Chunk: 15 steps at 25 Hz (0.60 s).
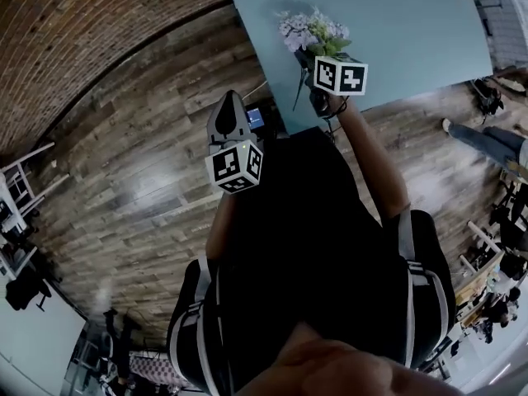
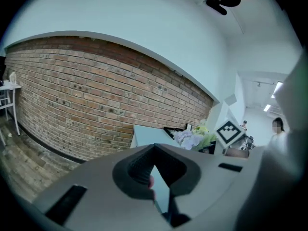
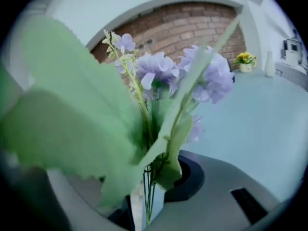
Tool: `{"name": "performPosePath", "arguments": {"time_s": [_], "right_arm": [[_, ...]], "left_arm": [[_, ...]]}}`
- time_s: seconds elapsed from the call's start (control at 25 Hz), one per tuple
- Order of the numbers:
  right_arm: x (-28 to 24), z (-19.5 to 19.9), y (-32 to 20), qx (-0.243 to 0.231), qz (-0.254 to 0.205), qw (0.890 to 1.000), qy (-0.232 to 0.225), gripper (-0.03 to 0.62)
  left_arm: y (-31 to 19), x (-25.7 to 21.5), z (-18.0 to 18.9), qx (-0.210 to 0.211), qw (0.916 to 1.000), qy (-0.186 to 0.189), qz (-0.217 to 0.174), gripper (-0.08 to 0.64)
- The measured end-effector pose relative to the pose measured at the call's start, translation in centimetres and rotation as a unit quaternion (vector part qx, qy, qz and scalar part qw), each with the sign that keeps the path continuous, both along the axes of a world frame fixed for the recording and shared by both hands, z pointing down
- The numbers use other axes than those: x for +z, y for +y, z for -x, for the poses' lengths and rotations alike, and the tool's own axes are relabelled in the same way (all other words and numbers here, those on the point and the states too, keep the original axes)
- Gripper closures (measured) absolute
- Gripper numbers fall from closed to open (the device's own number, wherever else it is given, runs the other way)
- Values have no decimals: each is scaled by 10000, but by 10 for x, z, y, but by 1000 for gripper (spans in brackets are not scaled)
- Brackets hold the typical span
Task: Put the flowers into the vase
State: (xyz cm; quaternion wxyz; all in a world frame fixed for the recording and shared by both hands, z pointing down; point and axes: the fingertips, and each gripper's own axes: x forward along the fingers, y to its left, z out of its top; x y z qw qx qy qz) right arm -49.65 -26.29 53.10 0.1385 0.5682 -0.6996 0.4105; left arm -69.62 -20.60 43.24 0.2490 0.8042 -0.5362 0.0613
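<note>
- The right gripper (image 1: 312, 58) is above the worktop (image 1: 396, 31), just inside its near edge, with its marker cube (image 1: 340, 77) facing the head camera.
- Its jaws pinch the thin green stems (image 3: 147, 191) of the flowers (image 1: 312, 30). In the right gripper view the stems run up from between the jaws.
- The flowers are a bunch of pale purple blooms (image 3: 159, 69) with broad green leaves (image 3: 72, 124). They are held clear of the worktop, with the blooms pointing away from the person.
- The left gripper (image 1: 232, 99) hangs over the wooden floor (image 1: 140, 163), just off the worktop's near corner and well apart from the flowers.
- In the left gripper view its jaws are pressed together at the tips, with nothing between them.
- At the worktop's far end, seen small in the right gripper view, a pot of yellow flowers (image 3: 245, 60) stands beside a slim white vessel (image 3: 269, 64). It is too small to tell whether that vessel is the vase.
- A brick wall (image 1: 99, 23) runs past the worktop's far side.
</note>
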Motion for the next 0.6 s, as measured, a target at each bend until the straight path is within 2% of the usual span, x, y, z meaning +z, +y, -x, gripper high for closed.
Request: {"name": "performPosePath", "arguments": {"time_s": [0.12,0.2,0.28,0.4,0.44,0.52,0.6], "right_arm": [[-53,-3,32,804,-1181,9897,-22,456],[-72,1,59,1128,-1579,9810,58,456],[-84,12,87,1288,-1707,9768,121,456],[-91,29,123,1341,-1628,9774,161,456],[-92,21,127,1501,-1663,9742,271,456],[-92,-16,122,2029,-1869,9594,586,456],[-90,-49,124,2229,-1941,9527,704,456]], "left_arm": [[4,5,-5,343,9994,104,-23,541],[8,7,-6,541,9984,151,-4,541],[16,5,-4,679,9975,164,72,541],[34,6,2,810,9963,42,267,541],[29,9,-12,1029,9944,51,243,540],[0,13,-62,1674,9857,175,24,541],[-8,14,-97,1900,9815,214,-106,541]]}}
